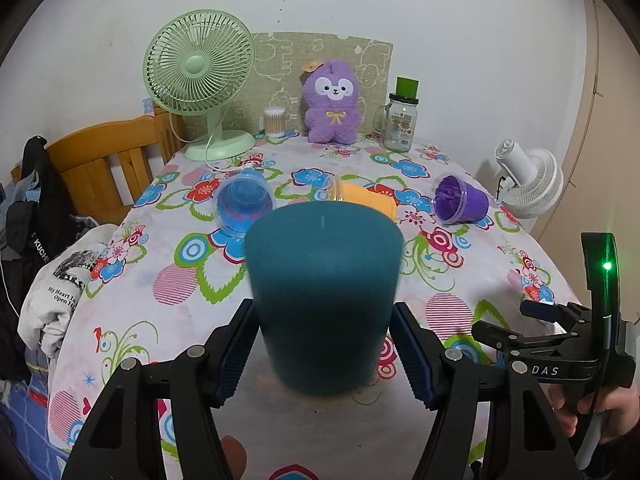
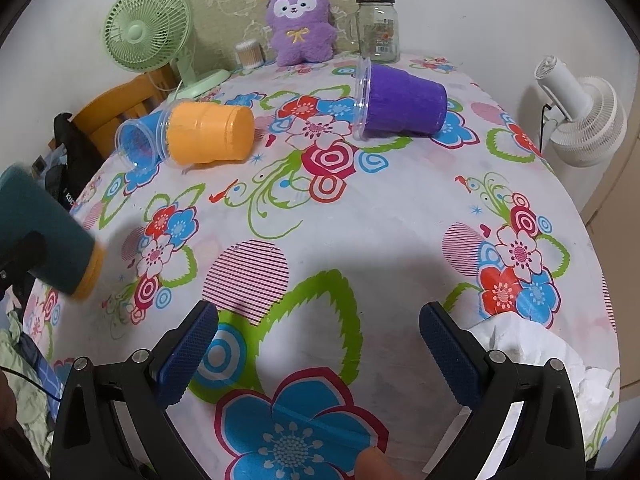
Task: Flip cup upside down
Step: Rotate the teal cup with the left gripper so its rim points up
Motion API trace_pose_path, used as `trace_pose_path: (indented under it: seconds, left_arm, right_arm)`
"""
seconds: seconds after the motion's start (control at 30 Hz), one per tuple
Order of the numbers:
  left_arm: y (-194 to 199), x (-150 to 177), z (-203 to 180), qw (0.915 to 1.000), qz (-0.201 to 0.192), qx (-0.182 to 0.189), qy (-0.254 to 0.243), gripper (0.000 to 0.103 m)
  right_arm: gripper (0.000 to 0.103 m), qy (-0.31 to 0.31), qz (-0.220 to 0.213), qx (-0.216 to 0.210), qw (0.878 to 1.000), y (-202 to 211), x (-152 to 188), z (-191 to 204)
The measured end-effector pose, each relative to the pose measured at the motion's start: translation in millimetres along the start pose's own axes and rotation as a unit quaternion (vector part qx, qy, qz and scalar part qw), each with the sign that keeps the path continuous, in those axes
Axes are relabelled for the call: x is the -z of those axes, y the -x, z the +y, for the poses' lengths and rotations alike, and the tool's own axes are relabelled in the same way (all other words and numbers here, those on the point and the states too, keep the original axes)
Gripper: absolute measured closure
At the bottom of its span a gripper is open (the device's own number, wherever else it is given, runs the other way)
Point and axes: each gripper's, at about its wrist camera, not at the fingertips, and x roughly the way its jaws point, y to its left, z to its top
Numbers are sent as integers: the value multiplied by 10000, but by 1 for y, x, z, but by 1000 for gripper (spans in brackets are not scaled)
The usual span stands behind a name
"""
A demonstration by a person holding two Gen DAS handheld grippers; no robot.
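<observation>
A teal cup [image 1: 322, 292] sits between the fingers of my left gripper [image 1: 322, 348], which is shut on its narrow end; the wide end points away from the camera. In the right wrist view the same teal cup [image 2: 44, 236] is at the left edge, tilted above the table, with a yellow band at its narrow end. My right gripper [image 2: 318, 332] is open and empty above the floral tablecloth [image 2: 360, 220]. It also shows at the right edge of the left wrist view [image 1: 524, 322].
Three cups lie on their sides: blue [image 1: 244, 204], orange [image 1: 366, 198], purple [image 1: 460, 198]. At the back stand a green fan [image 1: 200, 80], a purple plush [image 1: 332, 106], a glass jar [image 1: 400, 124] and cotton swabs [image 1: 274, 122]. A white fan [image 1: 528, 184] stands right of the table.
</observation>
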Motion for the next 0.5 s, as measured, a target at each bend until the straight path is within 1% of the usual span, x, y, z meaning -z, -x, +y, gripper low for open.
trace_pose_path:
  seconds: [0.23,0.43,0.5]
  left_arm:
    - [-1,-2,0,10000,-41,10,22,35]
    - [-2,-8,-1,9998,-160,20,74,39]
    - [-5,-11,-4,9999,-145,45,53,39]
  right_arm:
    - [1,16,19,-11,10000,-2,1,1]
    - [1,15,22,-10,10000,-2,1,1]
    - [1,20,27,-5,10000,-2,2,0]
